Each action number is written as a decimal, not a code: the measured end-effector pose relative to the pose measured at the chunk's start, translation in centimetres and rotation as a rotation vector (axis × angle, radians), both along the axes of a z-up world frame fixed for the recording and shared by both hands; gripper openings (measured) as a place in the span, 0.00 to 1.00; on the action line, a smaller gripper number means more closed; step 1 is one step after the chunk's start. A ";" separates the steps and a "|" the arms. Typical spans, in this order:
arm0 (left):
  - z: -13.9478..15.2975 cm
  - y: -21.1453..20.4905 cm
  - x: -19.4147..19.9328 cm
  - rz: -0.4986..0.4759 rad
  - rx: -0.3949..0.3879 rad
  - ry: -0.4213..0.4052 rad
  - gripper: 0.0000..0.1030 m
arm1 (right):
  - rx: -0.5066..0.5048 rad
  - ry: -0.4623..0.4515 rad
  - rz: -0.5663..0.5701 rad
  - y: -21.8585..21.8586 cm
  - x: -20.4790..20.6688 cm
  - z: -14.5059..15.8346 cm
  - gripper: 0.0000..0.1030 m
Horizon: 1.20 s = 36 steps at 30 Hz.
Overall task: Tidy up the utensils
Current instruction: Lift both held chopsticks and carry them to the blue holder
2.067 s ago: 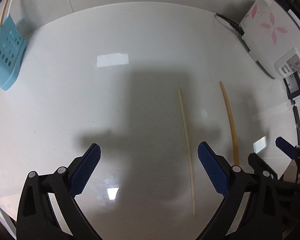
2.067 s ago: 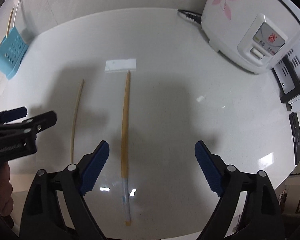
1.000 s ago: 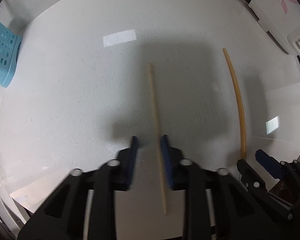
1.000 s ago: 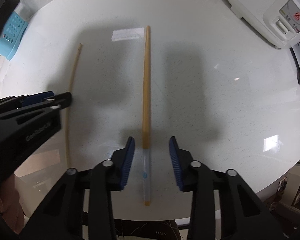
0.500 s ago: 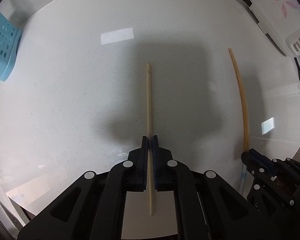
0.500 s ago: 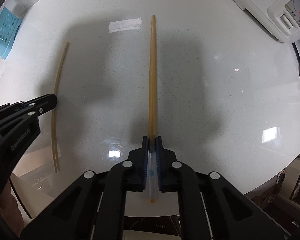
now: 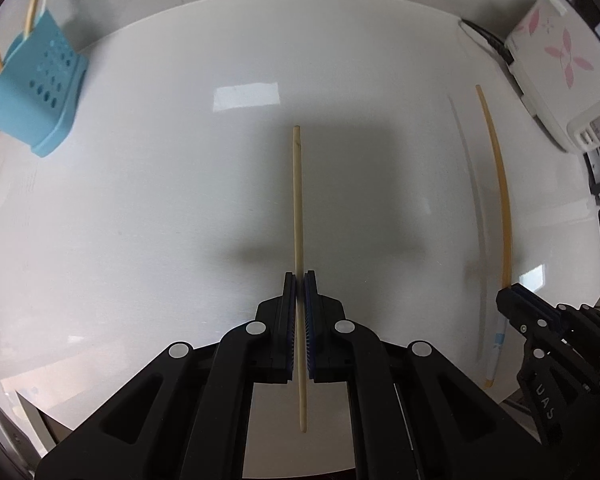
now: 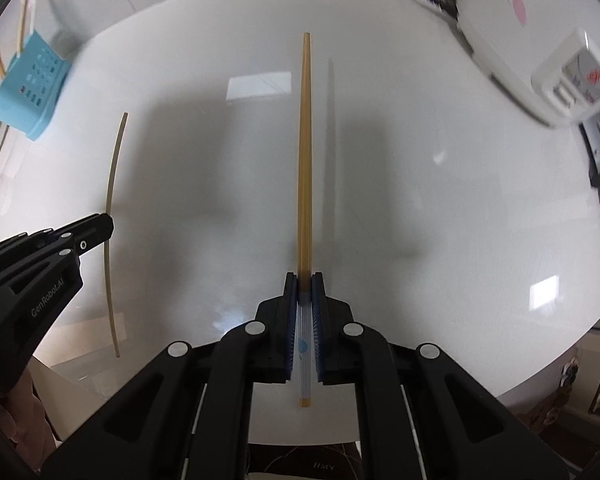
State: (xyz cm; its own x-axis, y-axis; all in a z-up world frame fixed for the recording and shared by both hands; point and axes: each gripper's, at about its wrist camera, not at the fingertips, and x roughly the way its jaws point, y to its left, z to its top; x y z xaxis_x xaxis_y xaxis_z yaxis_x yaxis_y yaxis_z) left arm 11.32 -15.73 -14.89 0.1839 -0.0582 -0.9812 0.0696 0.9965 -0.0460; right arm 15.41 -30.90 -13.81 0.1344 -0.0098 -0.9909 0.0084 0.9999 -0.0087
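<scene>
Presently both tongs are pointed steeply down at the white counter (image 7: 140, 208). The left tongs (image 7: 299, 280) are clamped on a pale chopstick (image 7: 297, 200), gripped toward its near end. The right tongs (image 8: 305, 280) are closed on an amber chopstick (image 8: 305, 152) at its clear-sleeved end; a thin shadow beside it suggests, possibly, that it is lifted. A blue utensil holder (image 7: 32, 96) is seen far left.

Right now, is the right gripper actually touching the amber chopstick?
Touching. The right wrist view shows the right gripper with both blue pads pressed against the amber chopstick, no gap on either side.
</scene>
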 end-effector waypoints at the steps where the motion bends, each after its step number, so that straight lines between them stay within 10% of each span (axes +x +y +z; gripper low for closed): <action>1: 0.2 0.3 -0.2 0.009 -0.004 -0.009 0.03 | 0.003 -0.014 0.007 0.6 0.1 0.4 0.06; 36: 13.4 27.3 0.5 0.248 -0.054 -0.540 0.03 | 0.170 -0.447 0.231 26.9 6.2 11.2 0.06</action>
State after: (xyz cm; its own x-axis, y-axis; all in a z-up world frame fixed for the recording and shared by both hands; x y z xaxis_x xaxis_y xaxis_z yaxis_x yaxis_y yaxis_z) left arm 11.83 11.55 -1.53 0.6701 0.0032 -0.7422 -0.1374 0.9832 -0.1198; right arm 21.58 -4.02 -2.66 0.5233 0.2257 -0.8217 -0.2465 0.9632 0.1075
